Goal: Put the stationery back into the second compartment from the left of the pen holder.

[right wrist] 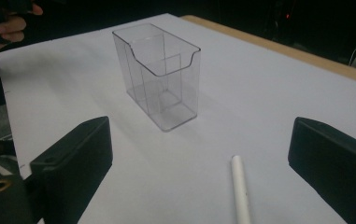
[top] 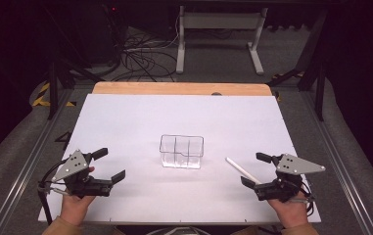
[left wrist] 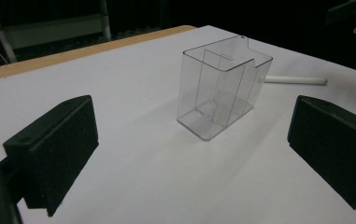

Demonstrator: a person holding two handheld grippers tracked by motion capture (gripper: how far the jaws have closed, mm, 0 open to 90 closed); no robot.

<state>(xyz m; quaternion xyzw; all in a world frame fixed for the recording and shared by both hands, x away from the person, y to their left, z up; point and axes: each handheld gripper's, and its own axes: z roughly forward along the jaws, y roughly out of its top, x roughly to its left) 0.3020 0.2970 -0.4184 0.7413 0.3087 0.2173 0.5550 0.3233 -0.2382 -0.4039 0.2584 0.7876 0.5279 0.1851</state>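
A clear plastic organiser box (top: 181,152) with inner dividers stands upright and empty at the middle of the white table (top: 125,117). Right of it lies a white pen (top: 240,169). My left gripper (top: 110,164) rests open near the front left, well apart from the box. My right gripper (top: 254,169) is open at the front right, its jaws on either side of the pen's near end. In the left gripper view the box (left wrist: 220,88) stands ahead of the open gripper (left wrist: 194,151), the pen (left wrist: 295,80) behind it. In the right gripper view the pen (right wrist: 241,191) lies between the open gripper (right wrist: 199,158) jaws, the box (right wrist: 159,77) farther off.
A wooden strip (top: 179,88) runs along the table's far edge. Beyond it are white desk legs (top: 218,39) and loose cables (top: 140,58) on the floor. Metal rails flank the table on both sides. The other hand (right wrist: 12,23) shows in the right gripper view.
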